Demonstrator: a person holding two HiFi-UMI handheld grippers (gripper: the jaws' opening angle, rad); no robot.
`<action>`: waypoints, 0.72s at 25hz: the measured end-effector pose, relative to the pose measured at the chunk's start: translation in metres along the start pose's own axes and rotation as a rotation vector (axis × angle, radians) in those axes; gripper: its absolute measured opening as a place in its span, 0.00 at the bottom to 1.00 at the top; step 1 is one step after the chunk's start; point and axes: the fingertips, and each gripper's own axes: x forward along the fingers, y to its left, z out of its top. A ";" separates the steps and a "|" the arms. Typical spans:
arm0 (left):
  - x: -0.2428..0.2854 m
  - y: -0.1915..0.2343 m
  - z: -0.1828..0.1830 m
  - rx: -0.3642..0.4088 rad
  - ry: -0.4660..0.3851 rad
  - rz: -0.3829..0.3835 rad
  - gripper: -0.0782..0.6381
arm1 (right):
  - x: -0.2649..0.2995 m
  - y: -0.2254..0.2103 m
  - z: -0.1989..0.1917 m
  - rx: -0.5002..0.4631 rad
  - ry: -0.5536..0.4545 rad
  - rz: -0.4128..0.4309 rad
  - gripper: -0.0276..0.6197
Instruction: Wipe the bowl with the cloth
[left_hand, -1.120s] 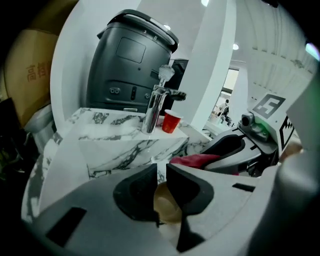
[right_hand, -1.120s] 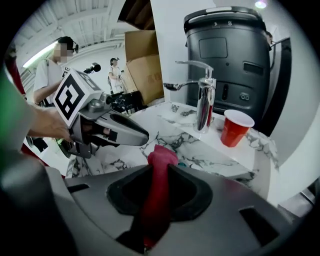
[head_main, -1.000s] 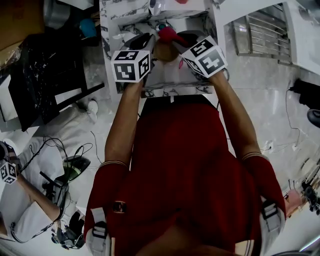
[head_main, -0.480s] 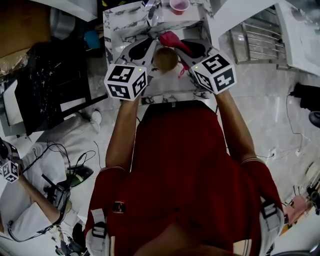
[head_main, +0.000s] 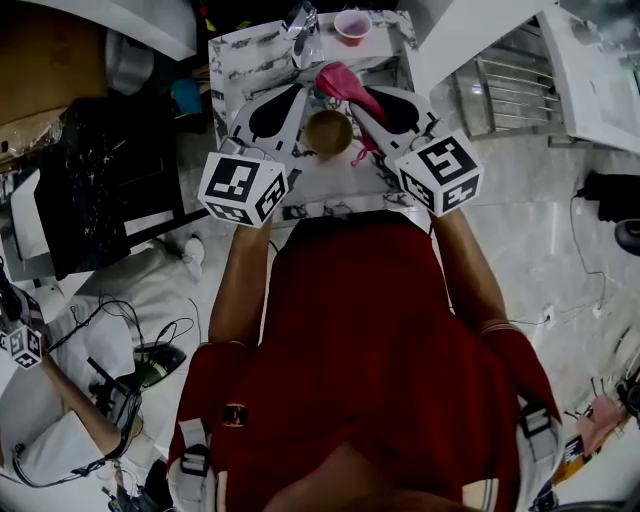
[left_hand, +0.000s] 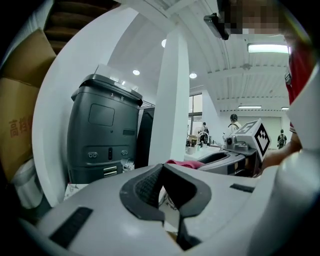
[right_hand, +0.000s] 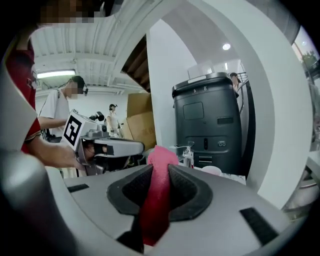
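Between your two grippers, seen from the head view, lies the bowl (head_main: 328, 131), mouth up, over the middle of the table (head_main: 236, 62). From that view I cannot tell whether it rests on the table or is lifted off it. Your left gripper (left_hand: 161, 169) runs just beside the bowl's left rim, and your right gripper (right_hand: 159, 167) flanks it on the right, so both are about equally near. The right one carries the cloth (right_hand: 156, 200). Its jaws are closed on the cloth, which is pinched as a narrow band running along the jaw line. One bunch stands out past the tips, and the rest trails back through the gap. In the head view that bunch sits just far of the bowl, its long axis going from far left to near right, and a loose end hangs by the bowl's right rim. My reading is that the wipe turns on bringing that bunch back toward you and down into the bowl's mouth. Your left gripper's jaws meet at the tips. Marbled table shows through the slit below them, and a brown sliver low in the gap may be the bowl's rim — I cannot tell whether it is gripped.
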 end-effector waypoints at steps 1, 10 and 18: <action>-0.002 -0.001 0.005 0.011 -0.015 0.000 0.12 | -0.002 0.001 0.006 -0.008 -0.025 0.000 0.18; -0.033 -0.014 0.050 0.071 -0.157 -0.009 0.12 | -0.028 0.021 0.051 -0.067 -0.262 0.030 0.18; -0.052 -0.022 0.072 0.090 -0.248 -0.022 0.12 | -0.046 0.041 0.070 -0.079 -0.391 0.061 0.18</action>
